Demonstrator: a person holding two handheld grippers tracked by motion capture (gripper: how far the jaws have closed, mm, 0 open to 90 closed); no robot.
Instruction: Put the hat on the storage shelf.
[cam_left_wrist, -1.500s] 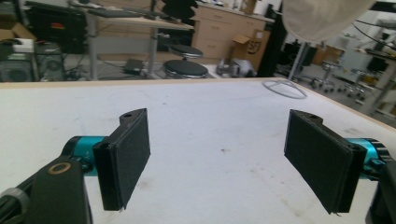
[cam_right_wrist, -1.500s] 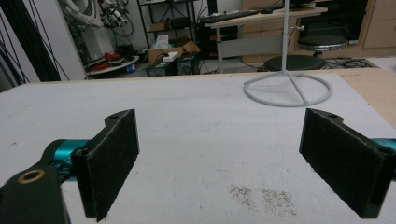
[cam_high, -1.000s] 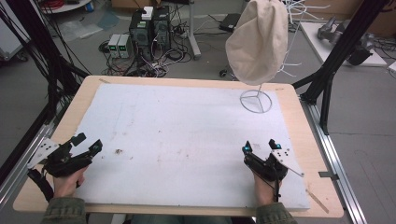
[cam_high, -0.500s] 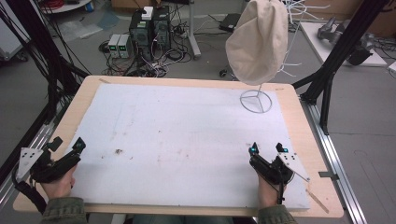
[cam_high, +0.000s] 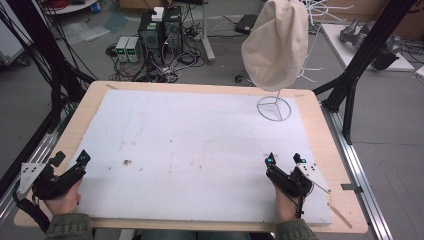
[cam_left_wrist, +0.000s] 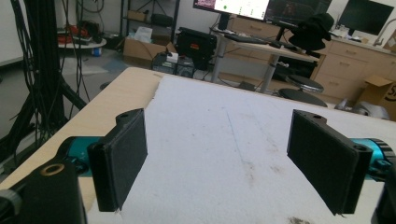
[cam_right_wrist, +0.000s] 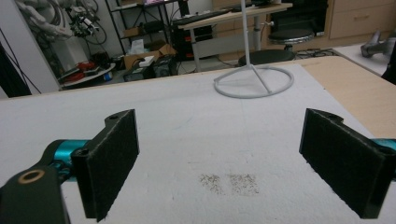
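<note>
You have two grippers, left gripper (cam_high: 70, 161) and right gripper (cam_high: 285, 160), one white mat (cam_high: 200, 140), one wire stand (cam_high: 274, 108) far right, one cream hat (cam_high: 275, 45).

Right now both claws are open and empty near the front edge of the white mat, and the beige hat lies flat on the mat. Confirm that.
Not quite: the beige hat does not lie flat; it hangs on the white wire stand at the far right of the white mat, as the high view shows. The left claw and right claw are indeed open and empty near the front edge.
</note>
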